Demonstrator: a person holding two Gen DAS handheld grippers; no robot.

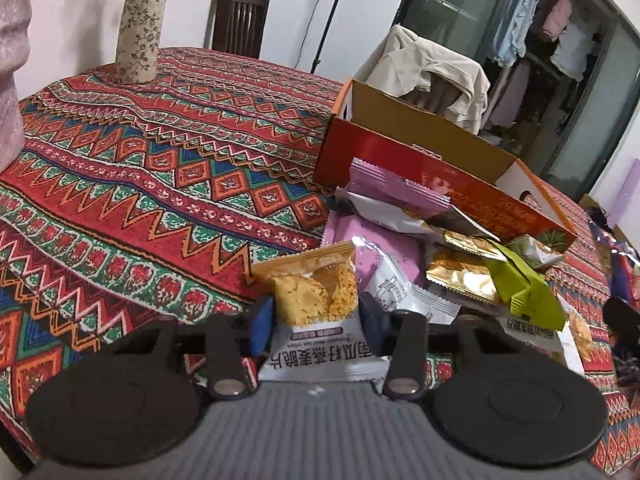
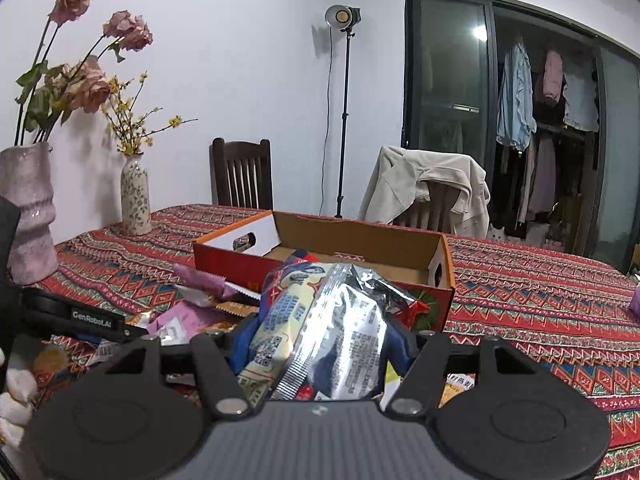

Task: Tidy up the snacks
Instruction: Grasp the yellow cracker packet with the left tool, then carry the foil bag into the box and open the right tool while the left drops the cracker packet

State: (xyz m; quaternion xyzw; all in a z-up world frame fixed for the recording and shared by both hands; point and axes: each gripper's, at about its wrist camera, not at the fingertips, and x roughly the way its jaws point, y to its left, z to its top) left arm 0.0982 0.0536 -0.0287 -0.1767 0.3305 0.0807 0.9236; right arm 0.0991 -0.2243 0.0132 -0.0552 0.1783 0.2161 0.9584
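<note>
In the left wrist view my left gripper point(image 1: 316, 316) is shut on a clear and white packet of yellow crisps point(image 1: 316, 292), at the near edge of a heap of snack packets point(image 1: 420, 248). Pink, white, gold and green wrappers lie in that heap against the red front wall of an open cardboard box point(image 1: 400, 160). In the right wrist view my right gripper point(image 2: 320, 340) is shut on two packets held together, a silver one point(image 2: 352, 320) and a cream and blue one point(image 2: 280, 312). They hang in front of the open box point(image 2: 360, 236), hiding part of its inside.
A patterned red cloth point(image 1: 140, 180) covers the table. A floral vase point(image 1: 138, 32) and a pink vase point(image 2: 28, 212) stand at the far left. Behind the table are a dark wooden chair point(image 2: 242, 176), a chair draped with a beige jacket point(image 2: 424, 184) and a lamp stand point(image 2: 344, 120).
</note>
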